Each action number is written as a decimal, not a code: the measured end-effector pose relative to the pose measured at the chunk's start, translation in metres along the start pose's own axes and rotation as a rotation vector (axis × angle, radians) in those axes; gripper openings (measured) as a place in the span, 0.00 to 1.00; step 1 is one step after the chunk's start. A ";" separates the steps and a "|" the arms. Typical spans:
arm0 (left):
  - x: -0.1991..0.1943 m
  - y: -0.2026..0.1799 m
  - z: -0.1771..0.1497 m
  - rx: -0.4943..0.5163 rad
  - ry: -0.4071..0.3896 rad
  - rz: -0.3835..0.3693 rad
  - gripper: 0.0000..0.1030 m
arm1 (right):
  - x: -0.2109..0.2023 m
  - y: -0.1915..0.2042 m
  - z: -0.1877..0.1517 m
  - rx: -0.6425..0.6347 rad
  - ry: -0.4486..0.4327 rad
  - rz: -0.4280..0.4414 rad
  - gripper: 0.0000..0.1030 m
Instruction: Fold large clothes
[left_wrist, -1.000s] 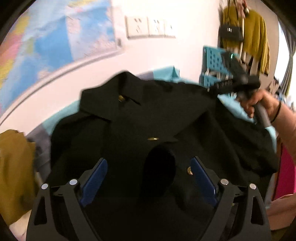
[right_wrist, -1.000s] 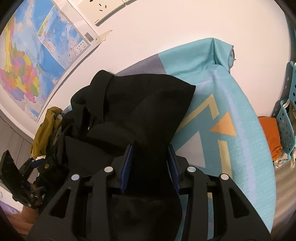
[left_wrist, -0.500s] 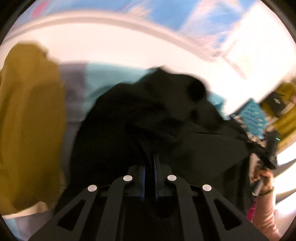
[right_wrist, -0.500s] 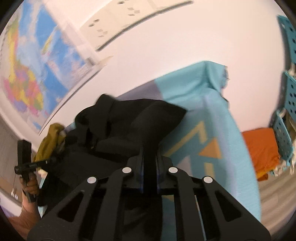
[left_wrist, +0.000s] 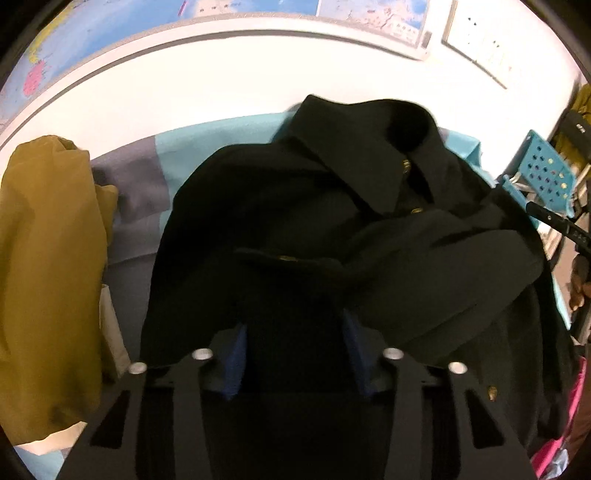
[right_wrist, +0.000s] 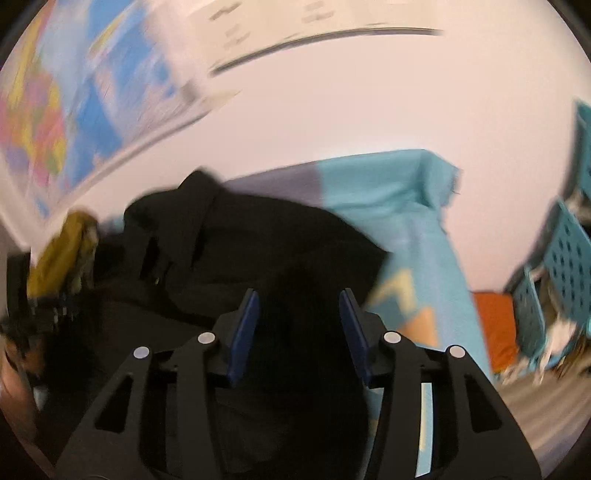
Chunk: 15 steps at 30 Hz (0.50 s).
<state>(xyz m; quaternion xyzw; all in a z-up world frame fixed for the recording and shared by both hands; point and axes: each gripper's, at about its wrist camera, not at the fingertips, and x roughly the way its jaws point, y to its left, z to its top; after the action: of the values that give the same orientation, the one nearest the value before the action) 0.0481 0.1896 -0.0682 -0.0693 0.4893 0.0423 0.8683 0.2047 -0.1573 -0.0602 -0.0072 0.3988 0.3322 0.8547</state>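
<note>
Turquoise cloth (left_wrist: 229, 136) carries one black jacket (left_wrist: 295, 221), collar (left_wrist: 362, 166) toward the wall (long axis running away). Both the left gripper (left_wrist: 293, 354) and right gripper (right_wrist: 299, 325) are opening, black cloth lying loose between their blue pads.

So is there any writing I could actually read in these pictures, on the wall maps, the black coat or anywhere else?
None can be read.
Wall map: print too small and blurred.
Second map sheet: tiny print and a small barcode-like mark, unreadable.
Map in the right view: smeared by motion.
Black coat: brass buttons only, no label showing.
Blue crate: holes, no lettering.
</note>
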 end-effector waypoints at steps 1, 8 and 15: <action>0.001 0.001 0.001 -0.010 -0.001 0.007 0.27 | 0.007 0.005 0.000 -0.026 0.027 0.011 0.48; -0.010 0.029 -0.011 -0.074 0.002 -0.078 0.06 | 0.062 0.041 0.007 -0.213 0.161 -0.018 0.03; -0.010 0.035 -0.019 -0.101 -0.003 -0.076 0.06 | 0.024 0.034 0.047 -0.082 -0.058 0.040 0.02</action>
<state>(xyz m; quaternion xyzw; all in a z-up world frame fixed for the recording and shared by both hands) 0.0223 0.2209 -0.0719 -0.1313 0.4821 0.0339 0.8656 0.2278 -0.1046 -0.0362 -0.0245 0.3600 0.3655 0.8581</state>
